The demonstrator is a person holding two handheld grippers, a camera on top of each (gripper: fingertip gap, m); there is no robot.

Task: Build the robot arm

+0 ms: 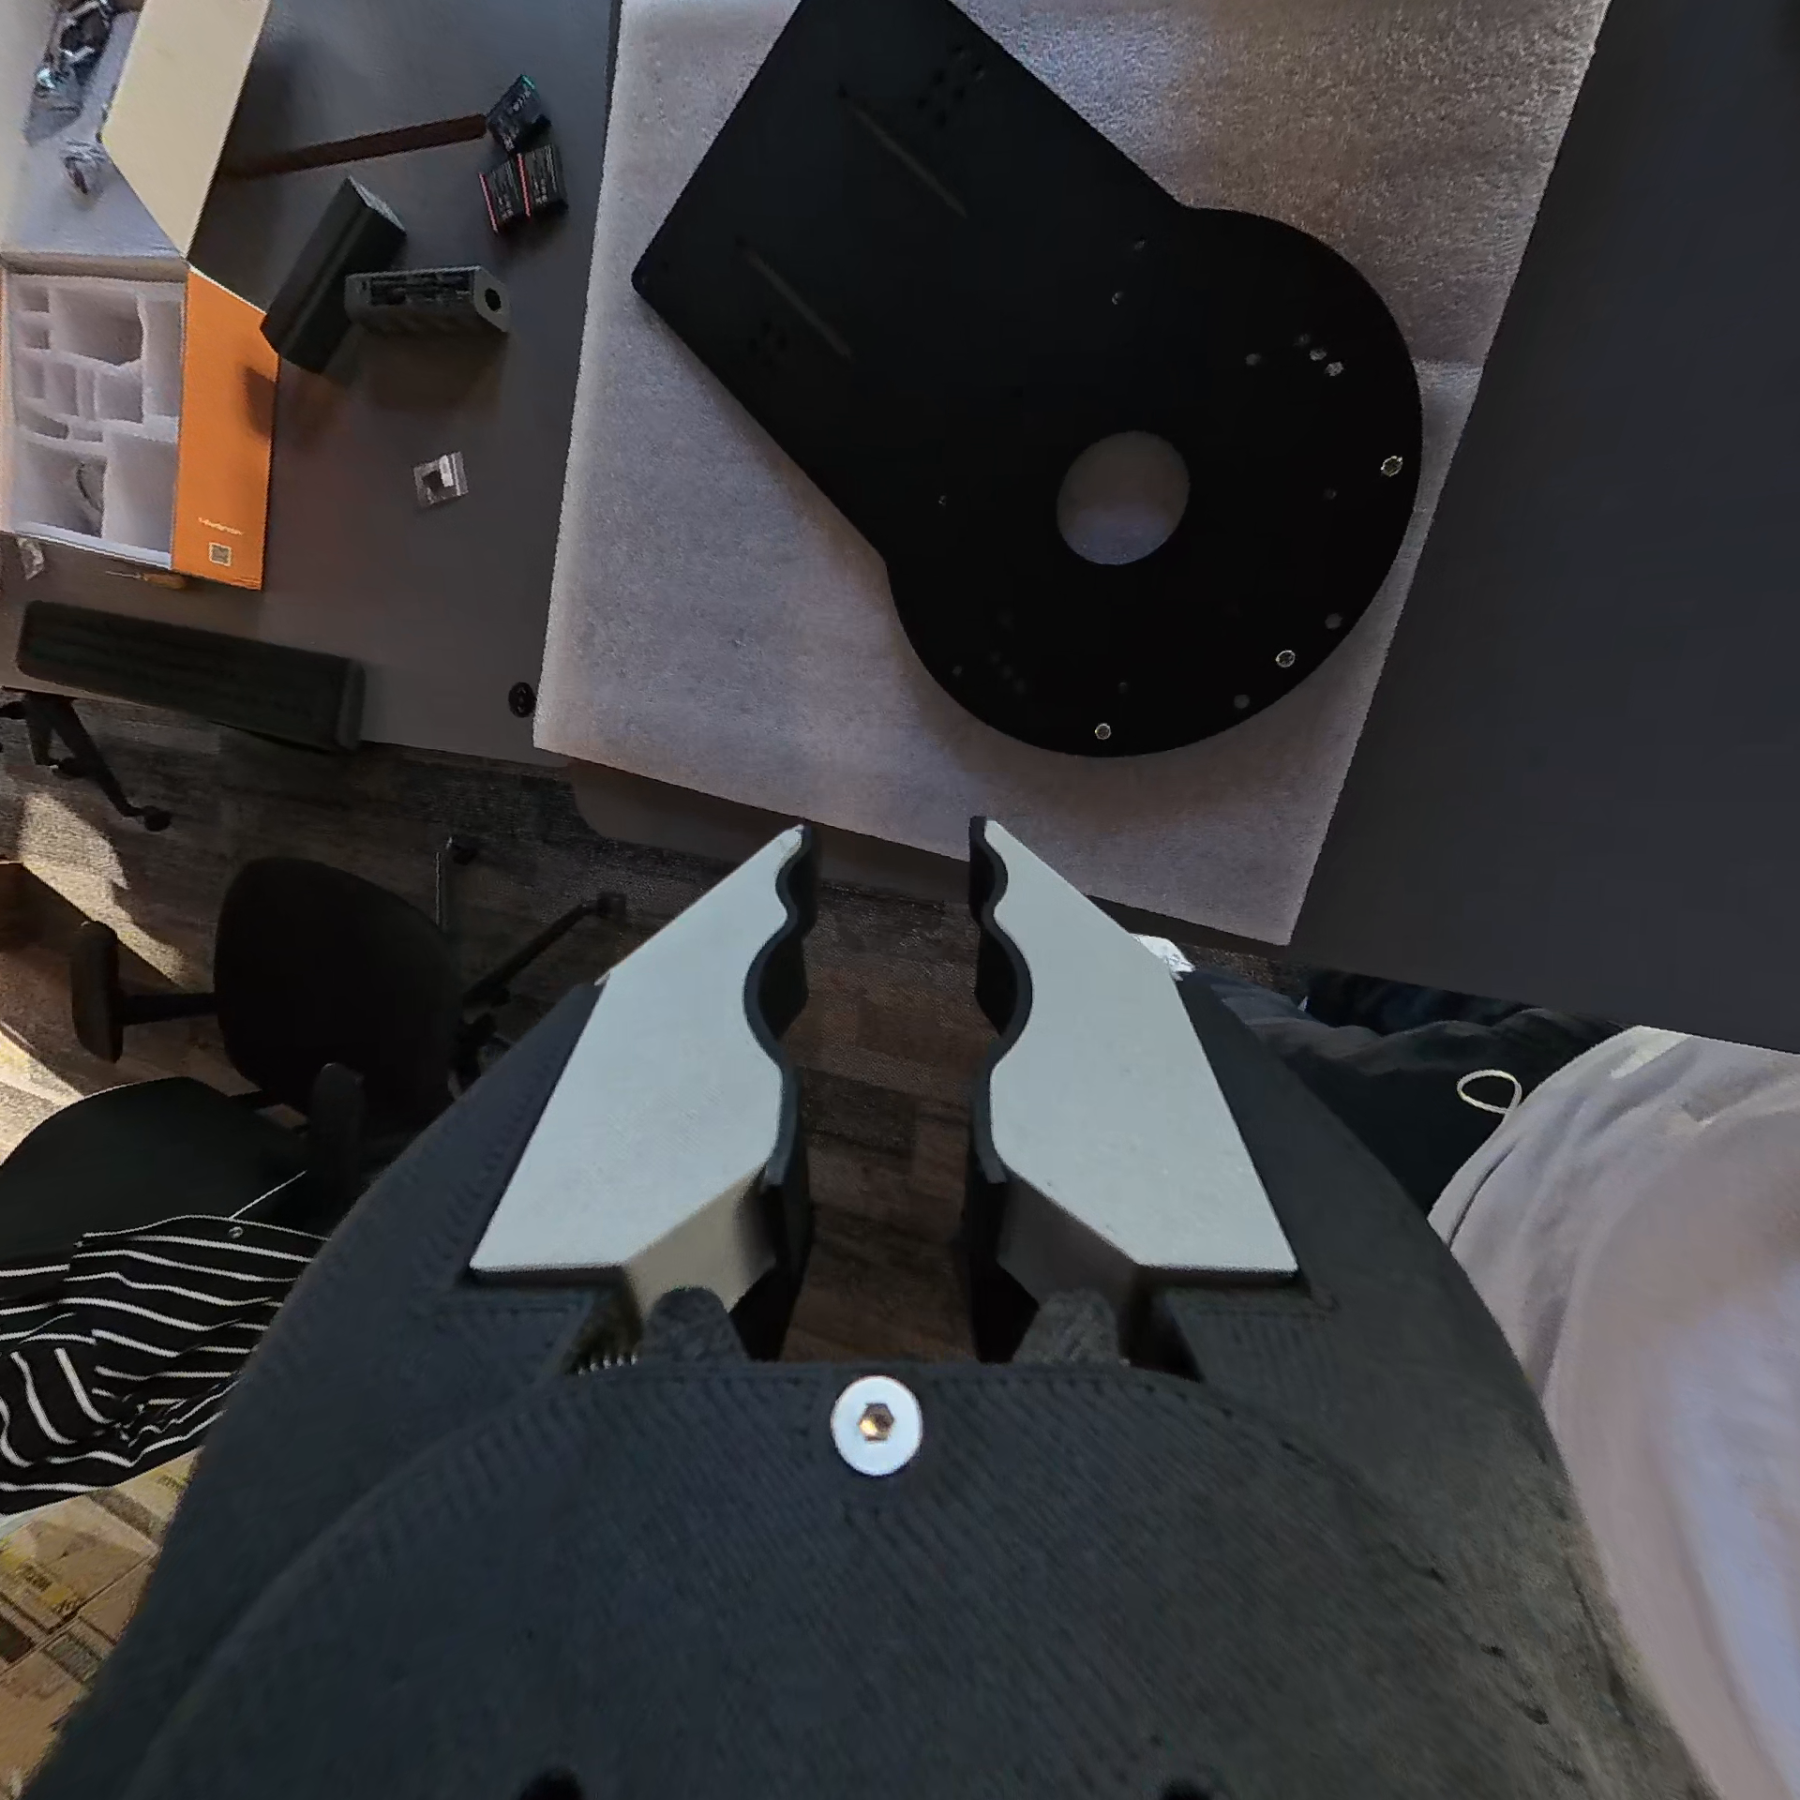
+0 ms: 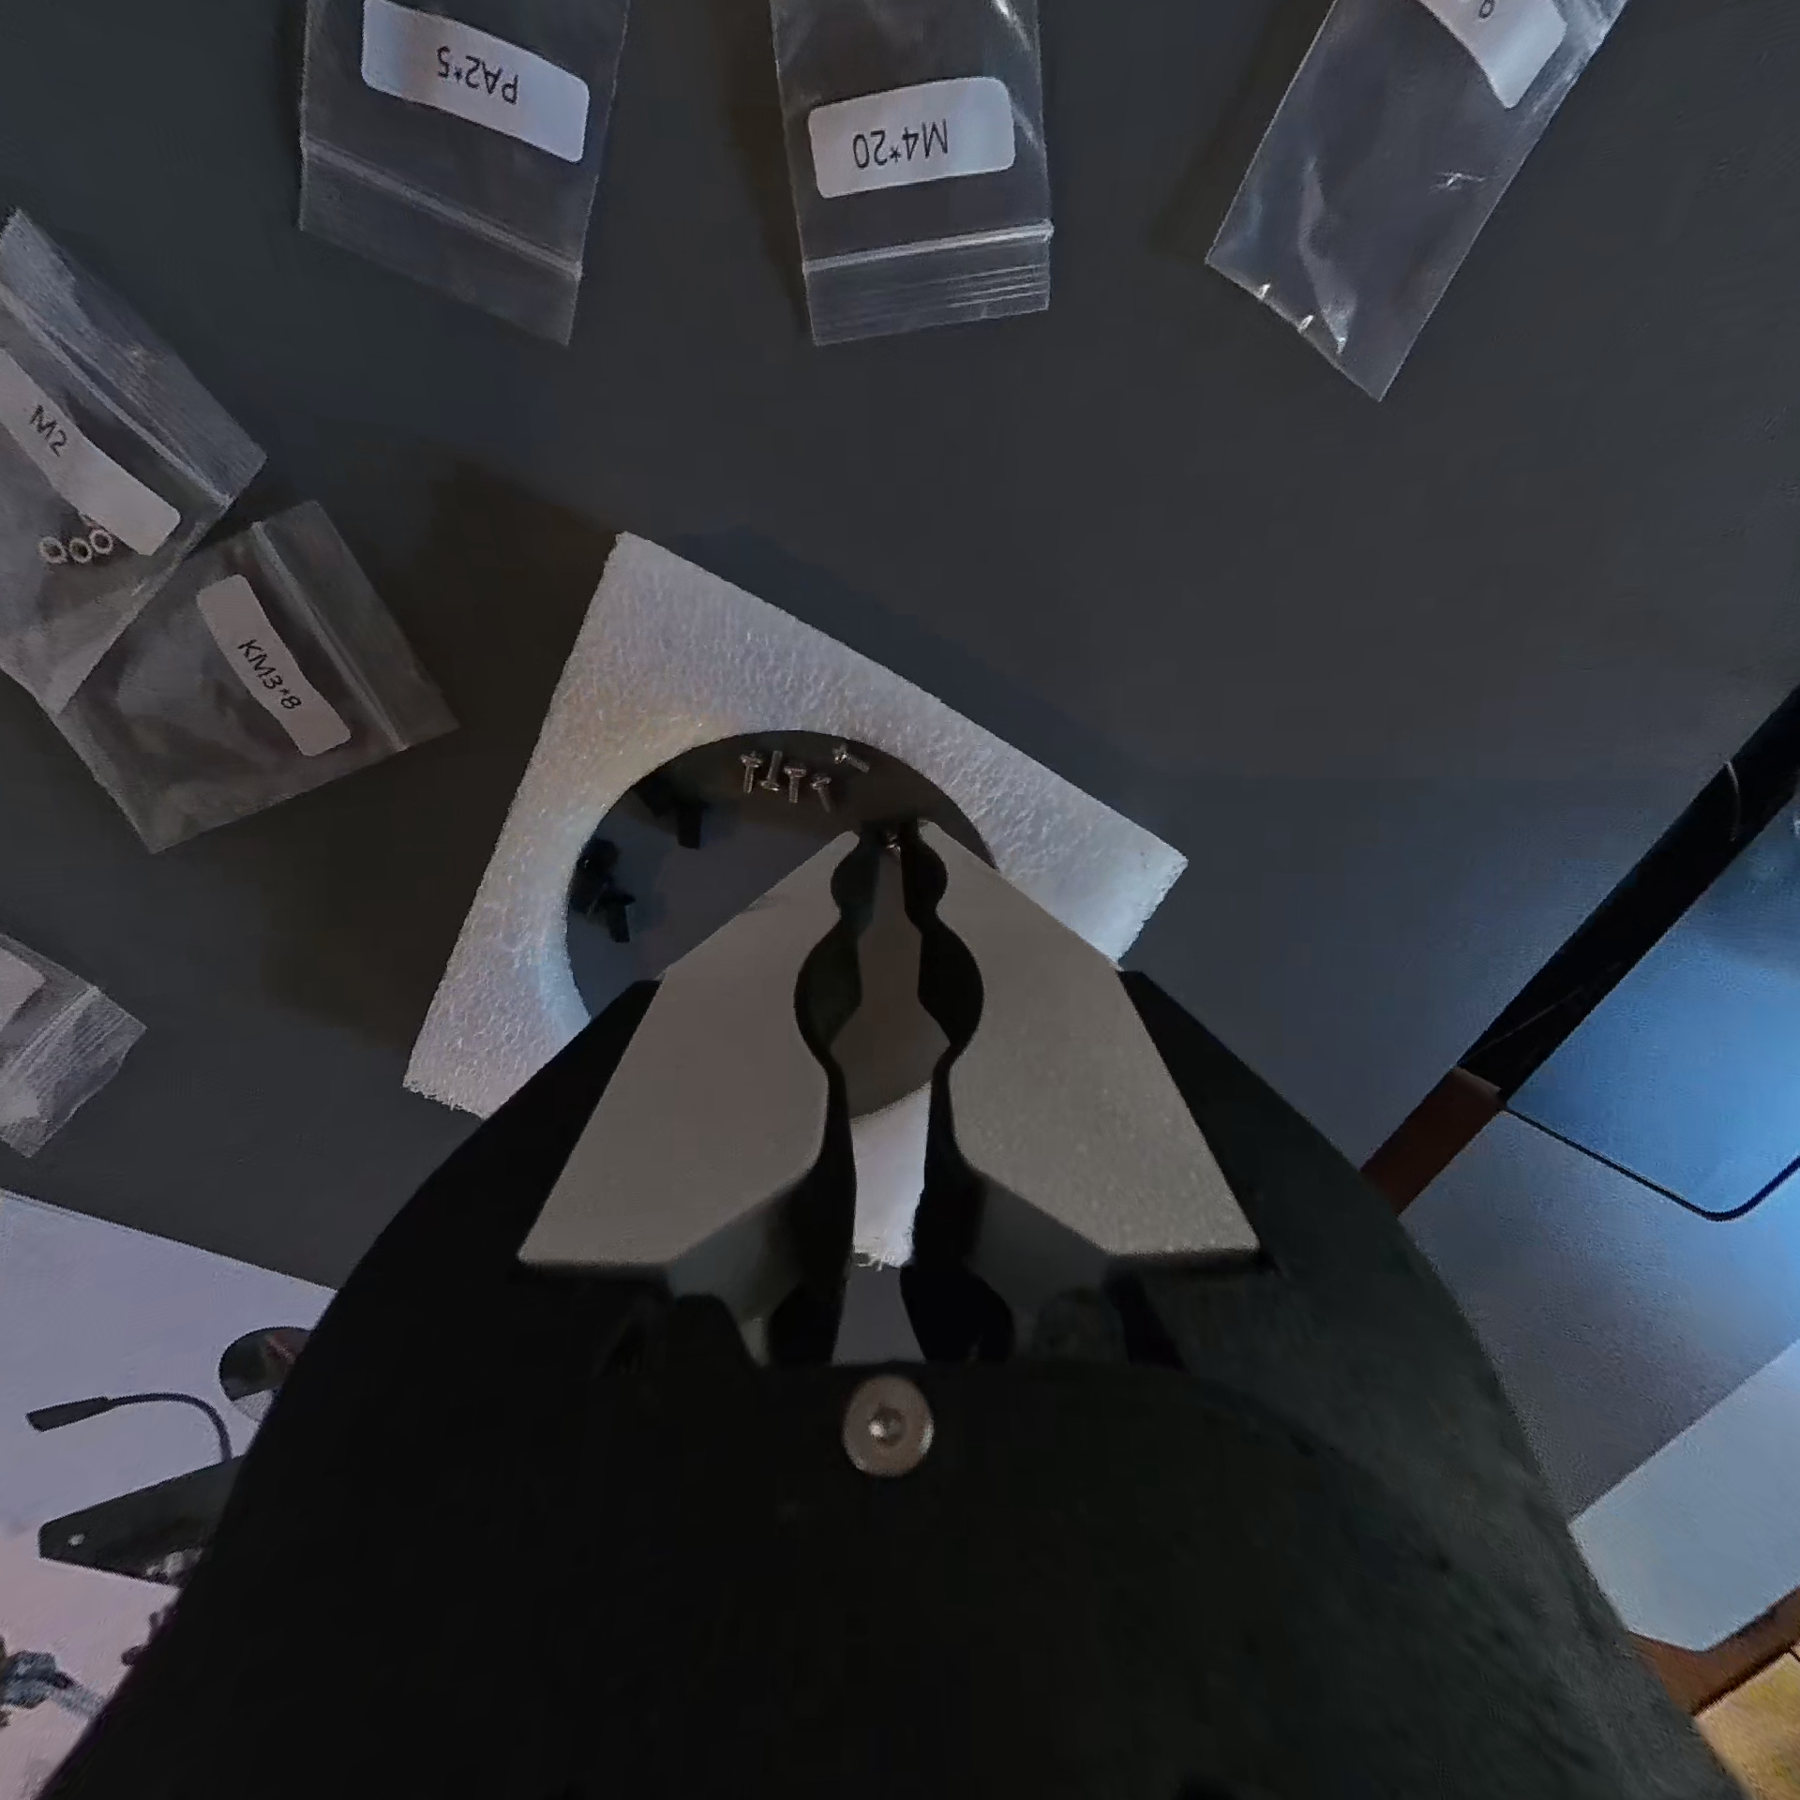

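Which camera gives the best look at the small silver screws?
The right wrist view: the silver screws lie in the white foam block's round cutout, just beyond the right gripper. The left wrist view doesn't show them.

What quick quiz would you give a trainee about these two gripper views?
1. True or false: the left gripper is open and holds nothing.
2. The black plate lies on: A) a white foam sheet; B) an orange box; C) a chair.
3. Fill in: the right gripper, tips inside the round hole of the white foam block, pinches a tiny silver ___.

Key: 1 true; 2 A; 3 screw.
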